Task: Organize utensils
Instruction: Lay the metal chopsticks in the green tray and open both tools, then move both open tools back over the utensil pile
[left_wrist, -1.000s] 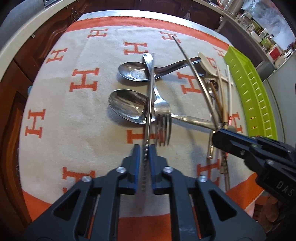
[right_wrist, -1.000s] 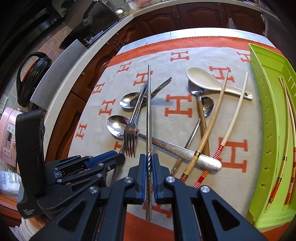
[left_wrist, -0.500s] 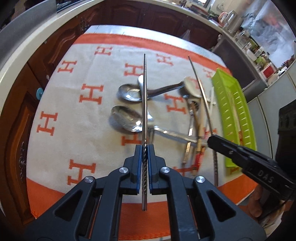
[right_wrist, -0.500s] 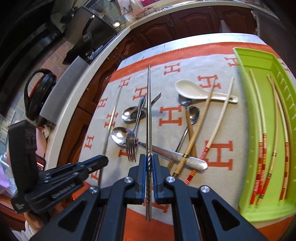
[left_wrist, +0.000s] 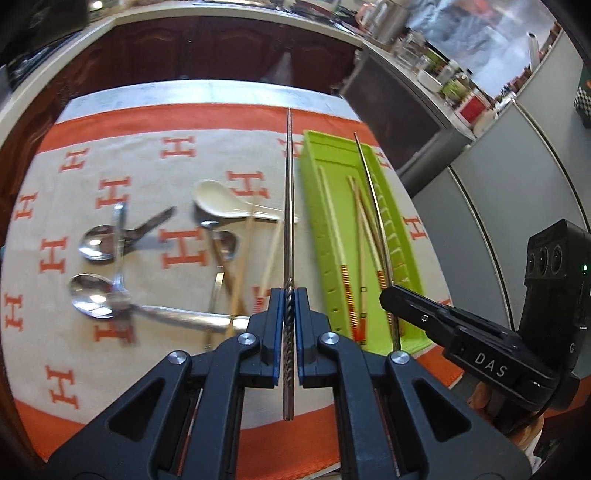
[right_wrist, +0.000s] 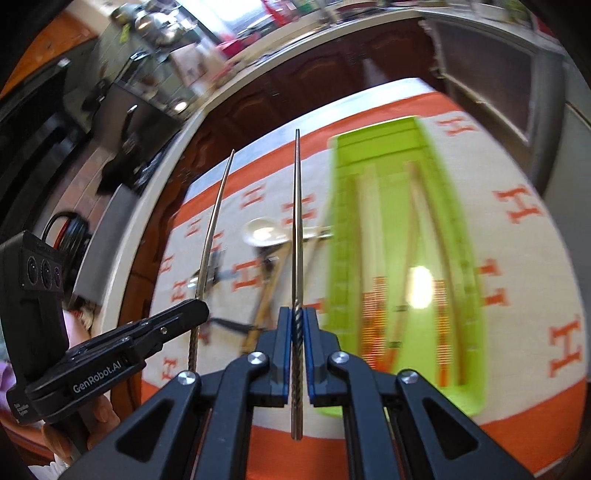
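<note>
In the left wrist view, far to the left of the left tool (left_wrist: 290, 325), two steel spoons (left_wrist: 96, 248) lie on the orange and cream cloth (left_wrist: 155, 177) that covers the counter, with a fork (left_wrist: 119, 254) laid across them. Closer to the tool lie a white ceramic spoon (left_wrist: 221, 201), a smaller spoon (left_wrist: 225, 243) and two loose chopsticks (left_wrist: 243, 254), crossed in a heap. The left tool is clamped on a metal chopstick (left_wrist: 289, 206), gripping its twisted upper part; the thin end runs straight ahead from the pads, above the cloth, just left of the green tray (left_wrist: 334, 162). The tray lies ahead and to the right of this tool and holds several pale chopsticks with red and orange banded ends (left_wrist: 343, 280). Further right, the right tool (left_wrist: 391, 299) comes in from the side, closed on a second metal chopstick (left_wrist: 373, 199) that points out over the tray.

In the right wrist view, the left tool (right_wrist: 201, 312) sits to the left with its chopstick (right_wrist: 214, 225) angled up. The right tool (right_wrist: 297, 328) is clamped on its own chopstick (right_wrist: 297, 221) by the twisted part, the tip straight ahead. The tray (right_wrist: 343, 229), blurred, lies just right of that tip.
</note>
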